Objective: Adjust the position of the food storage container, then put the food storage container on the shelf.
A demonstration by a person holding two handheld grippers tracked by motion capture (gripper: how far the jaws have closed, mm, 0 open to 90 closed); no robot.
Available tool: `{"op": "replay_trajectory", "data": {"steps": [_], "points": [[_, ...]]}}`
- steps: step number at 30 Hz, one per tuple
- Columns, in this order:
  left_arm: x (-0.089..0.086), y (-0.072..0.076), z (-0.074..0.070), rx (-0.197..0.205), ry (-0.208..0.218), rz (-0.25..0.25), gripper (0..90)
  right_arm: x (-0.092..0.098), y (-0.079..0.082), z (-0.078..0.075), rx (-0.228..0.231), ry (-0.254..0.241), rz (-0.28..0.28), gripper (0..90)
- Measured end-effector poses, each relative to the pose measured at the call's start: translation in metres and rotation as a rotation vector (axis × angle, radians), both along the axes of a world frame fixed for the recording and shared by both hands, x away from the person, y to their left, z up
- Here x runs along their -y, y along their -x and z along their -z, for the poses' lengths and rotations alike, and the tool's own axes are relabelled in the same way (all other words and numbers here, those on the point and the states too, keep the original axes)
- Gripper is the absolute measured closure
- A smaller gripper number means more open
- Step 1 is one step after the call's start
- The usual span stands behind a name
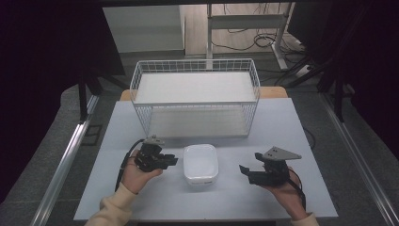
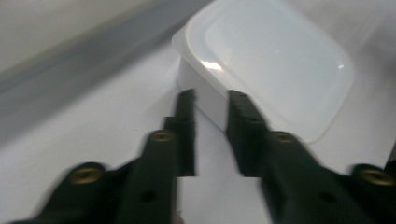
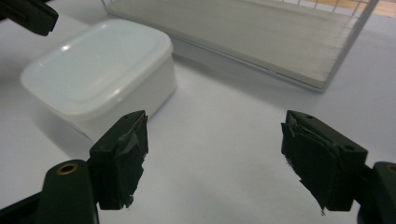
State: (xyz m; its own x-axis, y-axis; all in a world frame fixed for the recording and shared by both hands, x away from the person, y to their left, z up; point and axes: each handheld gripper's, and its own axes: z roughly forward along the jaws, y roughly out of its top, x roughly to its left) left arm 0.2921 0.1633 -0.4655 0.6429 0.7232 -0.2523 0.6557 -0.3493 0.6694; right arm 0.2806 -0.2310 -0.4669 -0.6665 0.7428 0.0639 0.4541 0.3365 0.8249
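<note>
A white lidded plastic box (image 1: 201, 163) sits on the table between my two grippers. My left gripper (image 1: 172, 161) is held just left of it, pointing at its side. In the left gripper view the two black jaws stand a little apart with nothing between them (image 2: 211, 100), close in front of the box (image 2: 275, 60). My right gripper (image 1: 244, 171) is held to the box's right. Its jaws are wide apart (image 3: 212, 154) over bare table, with the box (image 3: 100, 70) ahead and to the left. A tip of the left gripper (image 3: 28, 16) shows beyond the box.
A white wire basket (image 1: 195, 96) with two shelves stands at the back of the pale table (image 1: 268, 132); its lower shelf (image 3: 261, 42) lies ahead of the right gripper. Metal rails run along both table sides. A desk frame and cables are on the floor behind.
</note>
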Motion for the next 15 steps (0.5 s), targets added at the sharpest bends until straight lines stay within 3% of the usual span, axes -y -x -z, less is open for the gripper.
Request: {"op": "replay_trajectory", "data": {"steps": [3, 5, 9, 15], "points": [[-0.008, 0.007, -0.011, 0.012, 0.058, -0.045, 48.5, -0.003, -0.001, -0.006, -0.006, -0.026, -0.011, 21.1], [-0.012, 0.008, -0.015, 0.014, 0.079, -0.065, 40.7, -0.006, -0.001, -0.010, -0.010, -0.038, -0.022, 20.5], [-0.019, 0.007, -0.019, 0.009, 0.120, -0.093, 34.8, -0.011, -0.002, -0.013, -0.014, -0.058, -0.041, 20.2], [-0.022, 0.005, -0.018, -0.018, 0.147, -0.110, 30.2, -0.015, -0.006, -0.014, -0.048, -0.076, -0.036, 20.7]]}}
